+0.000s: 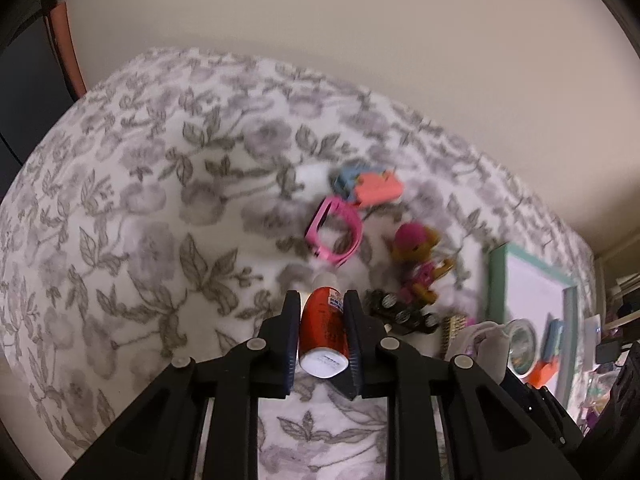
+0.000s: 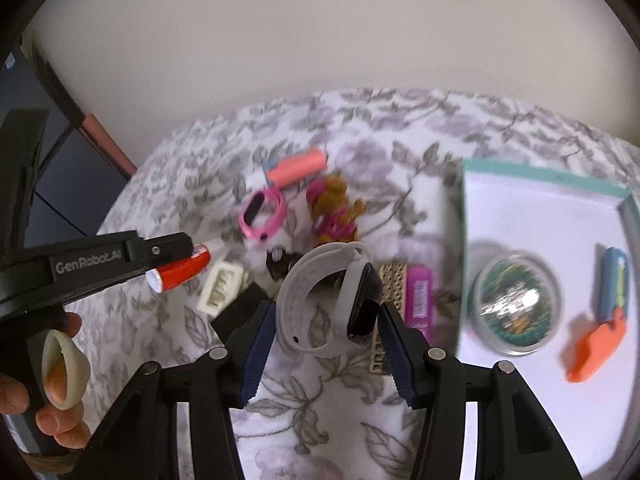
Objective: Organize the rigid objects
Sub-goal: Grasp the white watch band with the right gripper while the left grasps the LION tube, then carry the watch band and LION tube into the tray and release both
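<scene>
Between the jaws of the left gripper [image 1: 322, 312], a small red tube with a white cap and white base [image 1: 323, 334], pinched at its sides and raised clear of the grey floral bedspread [image 1: 152, 208]; print on the tube too blurred to read. Along that gripper's black finger in the right wrist view, white lettering reading "GenRobot.AI". Around its handle at lower left, a person's hand [image 2: 52, 384].

Within the right gripper [image 2: 326, 322], a white-strapped smartwatch with a black face [image 2: 362, 304], pinched between the blue ridged pads, jaws partly closed against strap and case, watch lifted above the bedspread.

Scattered on the bedspread beyond: a pink watch band [image 1: 334, 236], a coral-pink cylinder-like block [image 1: 378, 188] beside a blue piece [image 1: 344, 180], a brown toy dog in a pink cap and outfit [image 1: 416, 258], a black toy piece with silver discs [image 1: 400, 308], a cream plastic connector with slots [image 2: 220, 286], a beige perforated board [image 2: 394, 280] and a magenta packet with a barcode [image 2: 420, 298], text unreadable.

At the right, a teal-rimmed white tray [image 2: 540, 174] holding a round clear container with shiny contents [image 2: 514, 300], an orange piece [image 2: 596, 350] and a blue piece with green [image 2: 614, 280].
</scene>
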The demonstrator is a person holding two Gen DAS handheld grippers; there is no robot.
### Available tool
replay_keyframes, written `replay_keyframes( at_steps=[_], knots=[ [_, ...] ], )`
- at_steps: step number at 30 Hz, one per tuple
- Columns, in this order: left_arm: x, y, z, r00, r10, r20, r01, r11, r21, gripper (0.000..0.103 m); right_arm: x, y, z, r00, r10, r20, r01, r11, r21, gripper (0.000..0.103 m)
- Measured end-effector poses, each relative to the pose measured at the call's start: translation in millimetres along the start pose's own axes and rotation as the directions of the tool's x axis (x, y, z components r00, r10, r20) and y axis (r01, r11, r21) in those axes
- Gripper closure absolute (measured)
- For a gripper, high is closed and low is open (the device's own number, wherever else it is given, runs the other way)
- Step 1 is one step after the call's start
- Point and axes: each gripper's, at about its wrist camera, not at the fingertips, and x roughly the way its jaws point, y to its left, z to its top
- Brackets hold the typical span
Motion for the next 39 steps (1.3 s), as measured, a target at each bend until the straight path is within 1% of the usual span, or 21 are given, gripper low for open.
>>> replay_keyframes(
  at_steps=[7, 12, 15, 16, 19, 21, 25, 27, 29, 31, 35, 39],
  knots=[
    [-38.8, -15.9, 8.9, 0.995, -0.043, 0.089, 0.041, 0.999, 0.024, 0.081, -39.4, -11.6, 13.5, 0.996, -0.035, 0.082, 0.033, 0.999, 0.019, 0.048],
    [-59.1, -29.5, 9.2, 0.989, -0.082, 0.124, 0.076, 0.996, 0.052, 0.081, -63.2, -25.7, 19.8, 0.990, -0.073, 0.122, 0.069, 0.997, 0.042, 0.048],
    [-66.7, -38.9, 7.0, 0.986, -0.102, 0.133, 0.094, 0.993, 0.069, 0.083, -80.4, -36.5, 22.7, 0.984, -0.102, 0.144, 0.094, 0.993, 0.065, 0.048],
    [-68.8, -41.7, 6.2, 0.984, -0.113, 0.135, 0.104, 0.992, 0.074, 0.092, -85.0, -41.6, 23.5, 0.982, -0.112, 0.150, 0.102, 0.992, 0.073, 0.048],
    [-75.8, -51.3, 3.1, 0.979, -0.147, 0.140, 0.134, 0.986, 0.096, 0.093, -98.4, -53.6, 25.9, 0.974, -0.150, 0.169, 0.135, 0.986, 0.094, 0.048],
    [-74.9, -59.6, 0.6, 0.981, -0.140, 0.136, 0.124, 0.985, 0.120, 0.093, -104.5, -61.1, 26.4, 0.970, -0.171, 0.174, 0.154, 0.982, 0.108, 0.048],
    [-64.8, -67.1, -3.7, 0.987, -0.129, 0.098, 0.114, 0.984, 0.140, 0.093, -110.7, -75.8, 26.1, 0.966, -0.194, 0.168, 0.172, 0.976, 0.136, 0.048],
    [-55.8, -68.2, -5.9, 0.992, -0.104, 0.073, 0.093, 0.985, 0.145, 0.093, -108.9, -79.0, 26.0, 0.968, -0.192, 0.160, 0.170, 0.975, 0.141, 0.048],
    [-42.7, -67.7, -9.6, 0.997, -0.066, 0.032, 0.061, 0.988, 0.144, 0.093, -102.2, -82.2, 24.8, 0.972, -0.192, 0.135, 0.171, 0.974, 0.148, 0.048],
    [-26.5, -67.1, -14.2, 0.999, -0.049, -0.021, 0.051, 0.989, 0.142, 0.093, -92.4, -84.1, 22.4, 0.976, -0.193, 0.101, 0.177, 0.972, 0.152, 0.048],
    [4.1, -66.2, -25.7, 0.993, -0.016, -0.114, 0.032, 0.989, 0.142, 0.093, -77.7, -83.3, 18.5, 0.982, -0.179, 0.060, 0.168, 0.975, 0.147, 0.048],
    [28.0, -68.7, -38.2, 0.982, 0.020, -0.188, 0.011, 0.987, 0.162, 0.093, -69.1, -79.8, 16.4, 0.983, -0.180, 0.037, 0.174, 0.976, 0.131, 0.048]
  ],
)
